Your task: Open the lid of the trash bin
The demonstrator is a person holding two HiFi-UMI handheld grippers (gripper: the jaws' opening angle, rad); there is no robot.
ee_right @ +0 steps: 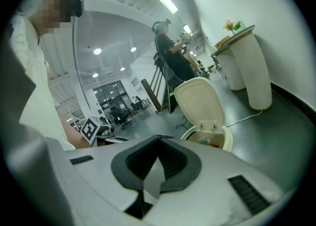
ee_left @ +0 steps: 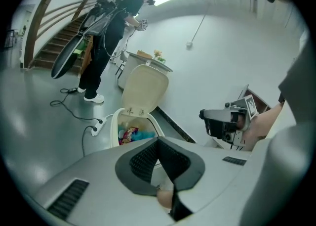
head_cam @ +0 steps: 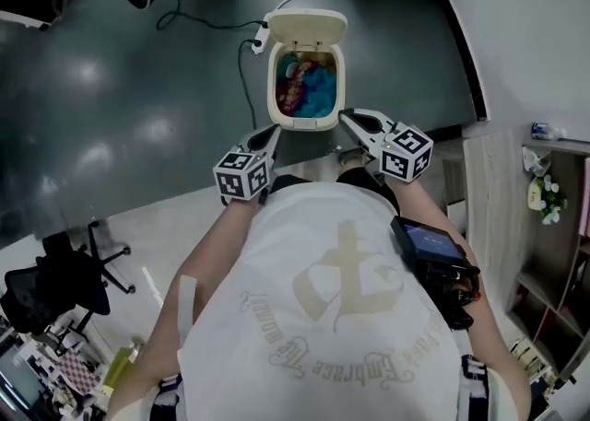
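The cream trash bin stands on the dark floor ahead, and its lid is swung up and back on its hinge. Colourful rubbish shows inside. My left gripper hovers just short of the bin's near left corner, shut on nothing. At the near right corner my right gripper is also shut and empty. Neither touches the bin. The left gripper view has the bin and raised lid beyond the left gripper. In the right gripper view the lid stands beyond the right gripper.
A power strip with a black cable lies left of the bin. A person stands further back by the stairs. A white pedestal stands against the curved wall. An office chair is at my left, wooden shelves at my right.
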